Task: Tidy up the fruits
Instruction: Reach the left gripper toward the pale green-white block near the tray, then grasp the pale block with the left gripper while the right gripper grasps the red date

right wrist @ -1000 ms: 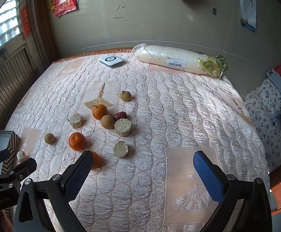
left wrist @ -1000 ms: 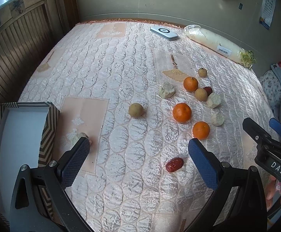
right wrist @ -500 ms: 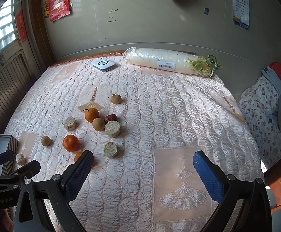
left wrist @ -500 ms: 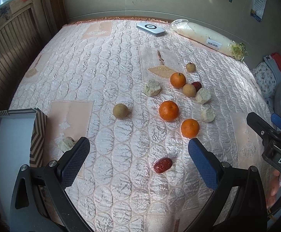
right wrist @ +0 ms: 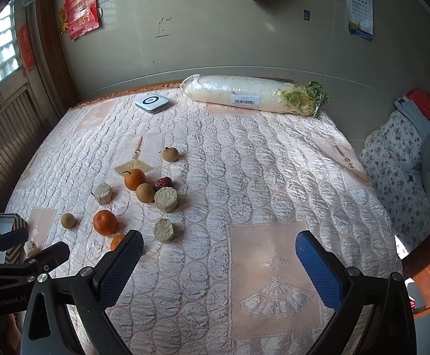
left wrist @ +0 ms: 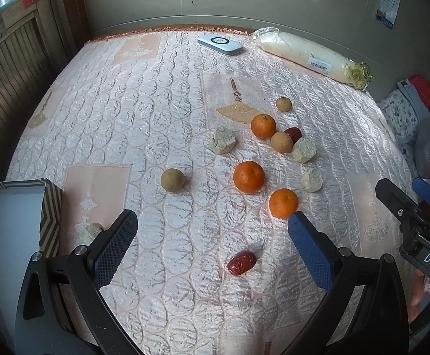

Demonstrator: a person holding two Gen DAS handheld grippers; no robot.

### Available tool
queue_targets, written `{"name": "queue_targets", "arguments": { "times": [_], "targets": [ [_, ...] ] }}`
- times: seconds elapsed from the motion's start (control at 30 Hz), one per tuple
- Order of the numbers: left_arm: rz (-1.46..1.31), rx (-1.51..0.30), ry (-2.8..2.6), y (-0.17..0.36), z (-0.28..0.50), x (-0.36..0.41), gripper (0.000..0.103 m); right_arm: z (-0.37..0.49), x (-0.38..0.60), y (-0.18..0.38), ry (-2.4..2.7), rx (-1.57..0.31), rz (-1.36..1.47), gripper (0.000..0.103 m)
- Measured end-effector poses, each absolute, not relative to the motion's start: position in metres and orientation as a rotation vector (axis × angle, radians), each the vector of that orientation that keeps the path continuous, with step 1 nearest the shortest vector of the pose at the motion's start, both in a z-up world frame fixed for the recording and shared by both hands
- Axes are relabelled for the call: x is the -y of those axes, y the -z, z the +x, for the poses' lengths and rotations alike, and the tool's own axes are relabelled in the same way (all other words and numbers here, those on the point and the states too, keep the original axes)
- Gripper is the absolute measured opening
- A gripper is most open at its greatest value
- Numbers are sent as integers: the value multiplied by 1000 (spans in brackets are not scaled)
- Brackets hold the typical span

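Left wrist view first: we see a striped box [left wrist: 16, 204] at nine o'clock, its pale inside showing nothing that we can make out. Just beside its right wall sits a pale crumbly chunk [left wrist: 92, 232], partly hidden behind our left tongs [left wrist: 212, 236], which gape wide over the quilted bedspread [left wrist: 143, 112] and hold nothing. A red date [left wrist: 241, 262] lies between the pads at six o'clock, apart from both. At the tip of the right pad we have an orange [left wrist: 283, 203], with a bigger orange [left wrist: 248, 176] just beyond it and a third orange [left wrist: 263, 126] further up at one o'clock. A round brown fruit [left wrist: 172, 180] sits alone near the centre. More pale chunks, another brown fruit and a second date crowd around the third orange.

From the right wrist view, our right tongs [right wrist: 219, 261] also stand wide and bare over a plain patch of quilt, well apart from the fruit cluster at nine o'clock. Up at twelve o'clock a long wrapped radish [right wrist: 253, 95] lies against the wall, with a small white device [right wrist: 151, 103] to its left. A floral cushion [right wrist: 398, 159] sits off the bed at three o'clock. The left tongs' black frame crosses at eight o'clock, covering part of the box.
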State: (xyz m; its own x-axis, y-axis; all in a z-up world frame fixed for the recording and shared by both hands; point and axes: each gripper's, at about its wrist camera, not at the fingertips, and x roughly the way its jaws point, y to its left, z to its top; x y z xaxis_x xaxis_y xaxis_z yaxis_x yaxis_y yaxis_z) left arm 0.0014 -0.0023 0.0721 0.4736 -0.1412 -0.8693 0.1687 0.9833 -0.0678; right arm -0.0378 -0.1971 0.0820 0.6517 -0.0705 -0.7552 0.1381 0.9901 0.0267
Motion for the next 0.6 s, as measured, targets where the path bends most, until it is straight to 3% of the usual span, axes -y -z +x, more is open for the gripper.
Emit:
{"name": "queue_targets", "arguments": {
  "times": [0.43,0.6],
  "targets": [
    [-44,-1105,91,-64,-5,-53,102,-29,181,-72,16,-869,82,103],
    [-90,-1148,45,-53,-7,-82,102,-27,172,-64,-48,-886,64,94]
  ]
}}
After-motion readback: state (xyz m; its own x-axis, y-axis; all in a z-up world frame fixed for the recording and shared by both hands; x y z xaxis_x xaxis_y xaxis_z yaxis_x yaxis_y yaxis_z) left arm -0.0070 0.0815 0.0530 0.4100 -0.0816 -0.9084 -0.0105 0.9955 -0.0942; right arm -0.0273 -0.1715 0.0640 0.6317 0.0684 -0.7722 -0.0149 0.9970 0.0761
